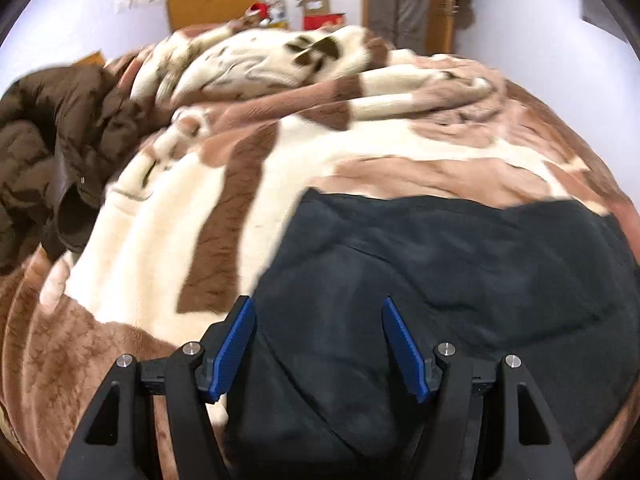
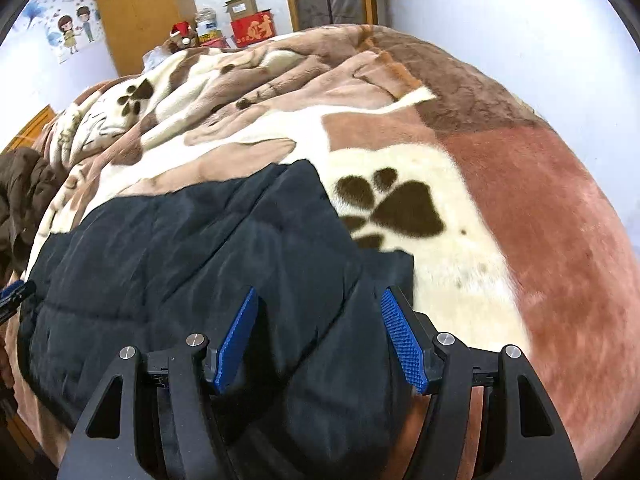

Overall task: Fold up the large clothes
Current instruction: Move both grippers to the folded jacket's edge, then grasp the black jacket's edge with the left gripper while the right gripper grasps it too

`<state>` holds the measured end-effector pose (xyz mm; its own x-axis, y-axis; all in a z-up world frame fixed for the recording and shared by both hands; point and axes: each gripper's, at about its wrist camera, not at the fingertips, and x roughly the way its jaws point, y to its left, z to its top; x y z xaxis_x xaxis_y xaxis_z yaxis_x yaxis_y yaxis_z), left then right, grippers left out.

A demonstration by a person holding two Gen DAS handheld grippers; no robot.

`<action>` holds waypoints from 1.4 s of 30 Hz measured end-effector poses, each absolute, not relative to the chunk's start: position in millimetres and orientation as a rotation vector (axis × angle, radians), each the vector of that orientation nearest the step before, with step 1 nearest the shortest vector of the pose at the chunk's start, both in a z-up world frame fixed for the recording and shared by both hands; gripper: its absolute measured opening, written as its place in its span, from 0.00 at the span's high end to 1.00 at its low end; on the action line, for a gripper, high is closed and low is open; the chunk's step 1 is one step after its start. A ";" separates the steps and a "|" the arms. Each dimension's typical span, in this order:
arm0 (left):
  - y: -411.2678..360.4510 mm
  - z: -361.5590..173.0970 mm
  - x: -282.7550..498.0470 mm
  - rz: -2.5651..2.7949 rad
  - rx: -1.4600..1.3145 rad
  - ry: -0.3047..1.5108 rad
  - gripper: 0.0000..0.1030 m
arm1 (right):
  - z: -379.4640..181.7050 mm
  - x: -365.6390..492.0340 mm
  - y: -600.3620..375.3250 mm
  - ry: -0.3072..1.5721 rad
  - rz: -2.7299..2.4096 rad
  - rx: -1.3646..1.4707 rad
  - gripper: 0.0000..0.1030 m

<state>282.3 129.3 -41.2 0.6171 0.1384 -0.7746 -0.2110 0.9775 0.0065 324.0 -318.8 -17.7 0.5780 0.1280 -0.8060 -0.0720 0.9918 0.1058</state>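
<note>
A black quilted jacket [image 1: 440, 264] lies flat on a plush brown-and-cream paw-print blanket [image 1: 152, 220] that covers the bed. My left gripper [image 1: 317, 302] hovers over the jacket's left part, near its edge, with blue pads wide apart and nothing pinched between them. In the right wrist view the same black jacket [image 2: 192, 248] shows its quilted seams. My right gripper [image 2: 319, 292] stands open over the jacket's right part, close to where it meets the blanket [image 2: 440, 160]. A blue tip of the left gripper [image 2: 12, 294] peeks in at the left edge.
A crumpled brown puffer jacket [image 1: 48, 140] lies at the bed's left side, also visible as a brown jacket [image 2: 20, 184]. The blanket is bunched up toward the far end. Red and cardboard boxes [image 2: 252, 20] and a wooden wardrobe [image 2: 136, 12] stand beyond the bed.
</note>
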 end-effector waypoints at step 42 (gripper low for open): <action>127.3 -55.9 342.3 0.135 -0.178 0.888 0.30 | -34.3 375.0 -280.3 1.013 0.091 -0.083 0.54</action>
